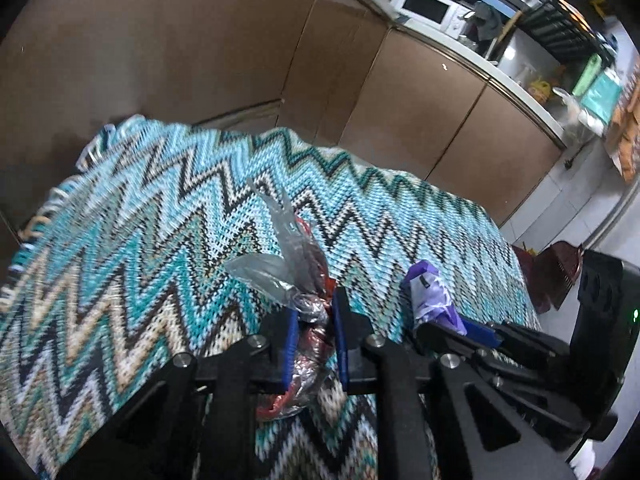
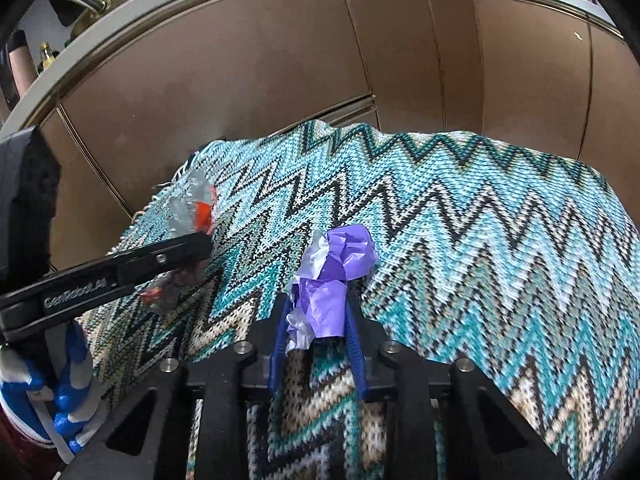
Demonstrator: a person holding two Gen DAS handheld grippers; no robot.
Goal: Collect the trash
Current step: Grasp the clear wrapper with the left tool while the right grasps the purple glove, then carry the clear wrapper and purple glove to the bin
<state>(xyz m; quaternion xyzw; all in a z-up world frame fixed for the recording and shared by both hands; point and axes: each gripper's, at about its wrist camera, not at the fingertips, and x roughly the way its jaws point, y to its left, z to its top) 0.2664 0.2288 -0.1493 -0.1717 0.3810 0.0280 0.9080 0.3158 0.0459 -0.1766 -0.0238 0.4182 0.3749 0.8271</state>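
Left gripper [image 1: 314, 320] is clamped on a silver-red wrapper [image 1: 296, 280]; right gripper [image 2: 316, 328] is clamped on a purple wrapper [image 2: 340, 260]. The blanket [image 2: 480, 220] shows no other trash. Judged remaining: binning both; no bin is visible.

Purple wrapper [image 2: 336, 276] btwn R fingers [image 2: 354, 340]

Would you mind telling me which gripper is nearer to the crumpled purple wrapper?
Right. The right gripper has its fingers closed on the purple wrapper, while the left gripper sits off to its left, clamped on a silver and red wrapper.
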